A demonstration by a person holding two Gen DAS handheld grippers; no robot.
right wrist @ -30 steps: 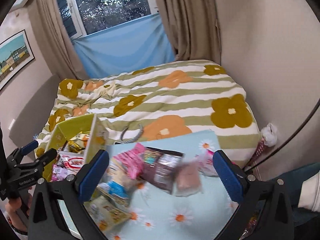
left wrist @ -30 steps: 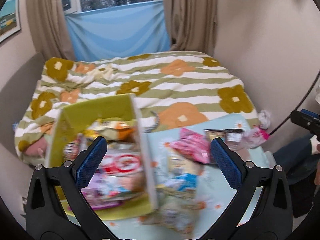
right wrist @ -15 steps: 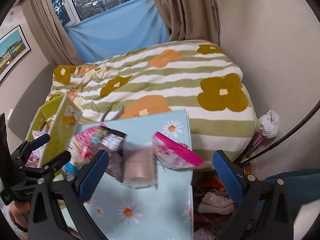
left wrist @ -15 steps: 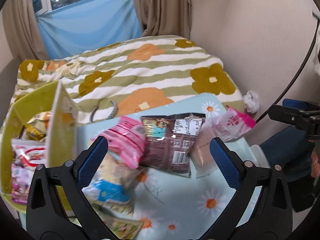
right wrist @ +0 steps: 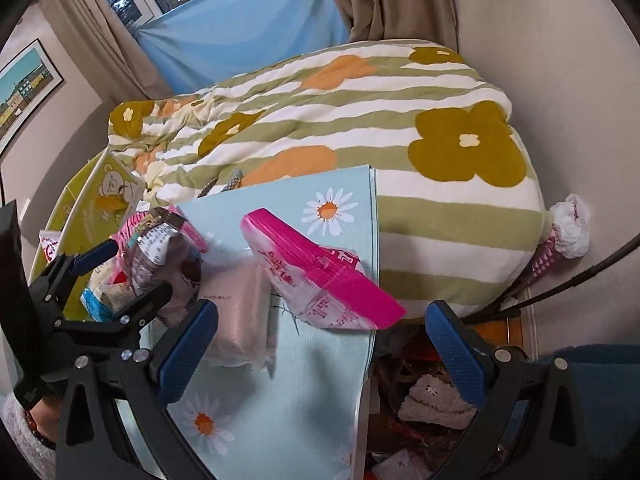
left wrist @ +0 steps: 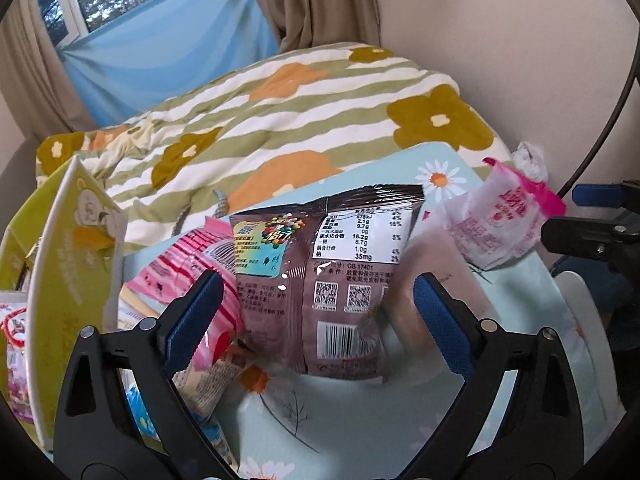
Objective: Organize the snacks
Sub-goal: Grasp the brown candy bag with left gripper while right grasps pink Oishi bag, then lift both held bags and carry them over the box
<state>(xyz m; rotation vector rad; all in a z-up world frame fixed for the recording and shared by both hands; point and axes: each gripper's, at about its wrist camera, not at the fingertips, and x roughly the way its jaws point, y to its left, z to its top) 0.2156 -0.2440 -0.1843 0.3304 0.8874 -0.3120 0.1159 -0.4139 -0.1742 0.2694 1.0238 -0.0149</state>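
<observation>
Brown snack packet (left wrist: pixel 328 280) lies on my daisy-print bench (left wrist: pixel 360 420), long axis pointing away, directly between my left tool's (left wrist: pixel 316 320) closing, untouching pads. My right tool (right wrist: pixel 320 344) hangs spread and empty beside it.

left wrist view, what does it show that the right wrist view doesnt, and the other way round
Only the left wrist view: the brown bag's printed back with its barcode, and the white table rim.

Only the right wrist view: the framed picture on the wall, the clutter on the floor past the table edge, and the left tongs closing around the brown bag, not yet gripping it.

Both: the pink bag, daisy tabletop, yellow box, flowered bedding and blue cloth.
</observation>
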